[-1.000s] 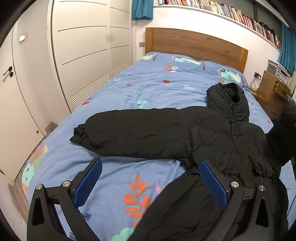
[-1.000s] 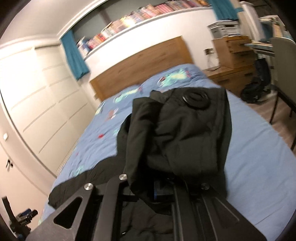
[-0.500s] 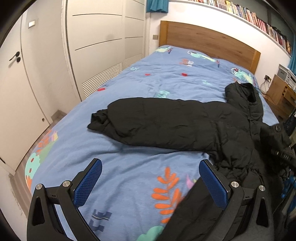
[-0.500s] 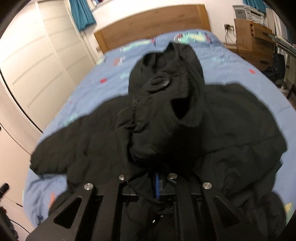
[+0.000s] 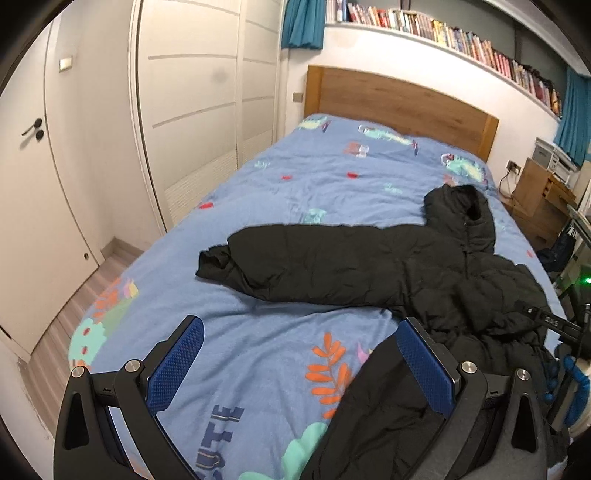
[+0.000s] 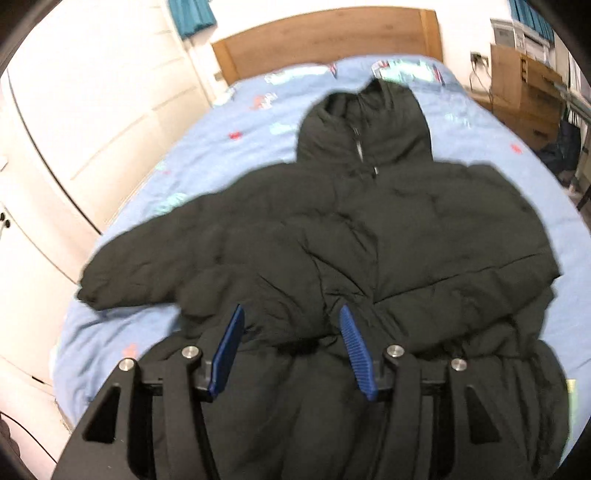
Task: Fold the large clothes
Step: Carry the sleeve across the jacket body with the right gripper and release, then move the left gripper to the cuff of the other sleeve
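A black hooded puffer coat (image 6: 369, 236) lies front-up on the blue patterned bed (image 6: 207, 155), hood toward the headboard. One sleeve (image 5: 295, 266) stretches out to the left; the other is folded across the body. My right gripper (image 6: 291, 325) hovers above the coat's waist with its jaws opening and nothing between the blue pads. In the left wrist view my left gripper (image 5: 299, 343) stands open over bare sheet, its right finger (image 5: 424, 369) beside the coat's lower hem. The right gripper's tip (image 5: 546, 321) shows at the far right edge there.
White wardrobe doors (image 5: 192, 110) and a door (image 5: 33, 184) line the bed's left side. The wooden headboard (image 5: 399, 96) stands under a shelf of books (image 5: 443, 29). A wooden cabinet (image 5: 543, 195) with a printer sits at the right, with dark bags on the floor beside it.
The right gripper carried the coat's right sleeve over the body, let it go and opened; the sleeve now lies on the coat. The left gripper drew back and up, still open.
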Motion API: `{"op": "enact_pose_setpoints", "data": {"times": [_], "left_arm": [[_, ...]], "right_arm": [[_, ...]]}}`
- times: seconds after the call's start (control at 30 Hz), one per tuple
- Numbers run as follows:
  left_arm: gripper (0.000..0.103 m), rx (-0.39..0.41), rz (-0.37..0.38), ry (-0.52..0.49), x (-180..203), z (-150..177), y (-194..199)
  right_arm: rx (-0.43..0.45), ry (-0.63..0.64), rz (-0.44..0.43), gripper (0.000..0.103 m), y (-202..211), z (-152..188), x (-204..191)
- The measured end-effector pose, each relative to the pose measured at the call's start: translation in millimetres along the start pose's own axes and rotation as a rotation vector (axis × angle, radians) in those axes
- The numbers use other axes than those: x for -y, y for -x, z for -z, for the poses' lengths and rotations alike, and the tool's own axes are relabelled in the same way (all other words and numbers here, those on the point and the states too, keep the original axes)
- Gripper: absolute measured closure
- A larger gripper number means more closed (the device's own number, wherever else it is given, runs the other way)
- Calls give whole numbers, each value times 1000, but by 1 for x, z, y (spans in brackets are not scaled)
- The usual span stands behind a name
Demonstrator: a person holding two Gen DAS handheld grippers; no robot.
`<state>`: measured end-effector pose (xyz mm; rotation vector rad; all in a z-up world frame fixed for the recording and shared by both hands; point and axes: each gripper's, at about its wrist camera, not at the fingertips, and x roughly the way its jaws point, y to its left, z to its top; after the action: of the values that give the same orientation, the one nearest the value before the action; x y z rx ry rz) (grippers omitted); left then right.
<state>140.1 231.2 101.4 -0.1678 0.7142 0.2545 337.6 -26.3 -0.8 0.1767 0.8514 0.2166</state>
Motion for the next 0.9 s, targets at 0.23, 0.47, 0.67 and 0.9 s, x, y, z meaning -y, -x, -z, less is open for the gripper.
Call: {"op": "enact_pose_setpoints", "data": {"times": [0.23, 0.47, 0.67, 0.9], "left_arm": [[1, 57, -5, 56, -4, 0, 51], [1, 67, -59, 43, 2, -4, 57], [1, 26, -88, 116, -30, -14, -3], [1, -65, -61, 254, -77, -7, -127]], "right_arm": [[85, 44, -2, 50, 96, 9, -6], [139, 49, 17, 50, 142, 26, 26], [153, 61, 35, 50, 113, 13, 47], [179, 112, 41, 50, 42, -22, 51]]}}
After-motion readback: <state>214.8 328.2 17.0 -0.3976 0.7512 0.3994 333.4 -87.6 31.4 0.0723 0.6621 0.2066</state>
